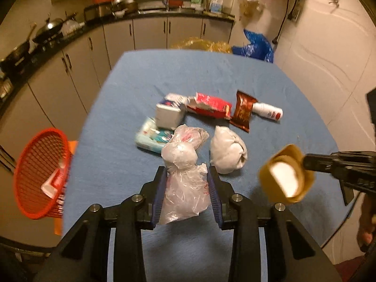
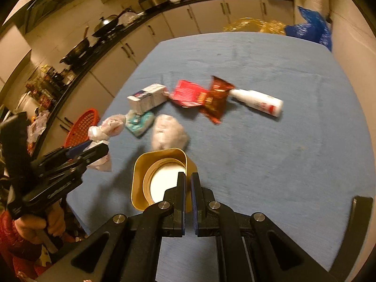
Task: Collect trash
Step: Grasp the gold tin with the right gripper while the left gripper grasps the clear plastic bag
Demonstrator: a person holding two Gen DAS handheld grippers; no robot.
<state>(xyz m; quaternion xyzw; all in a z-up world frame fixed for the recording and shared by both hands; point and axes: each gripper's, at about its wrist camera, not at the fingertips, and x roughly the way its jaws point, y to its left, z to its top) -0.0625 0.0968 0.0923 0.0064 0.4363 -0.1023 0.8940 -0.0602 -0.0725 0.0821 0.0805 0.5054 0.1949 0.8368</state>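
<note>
Above the table's [image 1: 122, 89] near edge the left gripper [image 1: 185, 176] clamps a knotted plastic bag [image 1: 183, 188] and the right gripper [image 2: 187, 176] pinches a gold tin's [image 2: 141, 178] wall, while wrappers [image 1: 242, 111], a carton [image 1: 168, 115] and a bottle [image 1: 268, 112] lie mid-table and the red basket [image 1: 40, 174] stands off its left edge.

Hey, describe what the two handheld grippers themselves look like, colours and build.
Both the left gripper and right gripper are matte black plastic with angular linkage arms, round silver bolts at the pivots, and blue ribbed pads lining the jaws. Each has a pistol-style handle. A red sleeve shows by the left hand.
</note>
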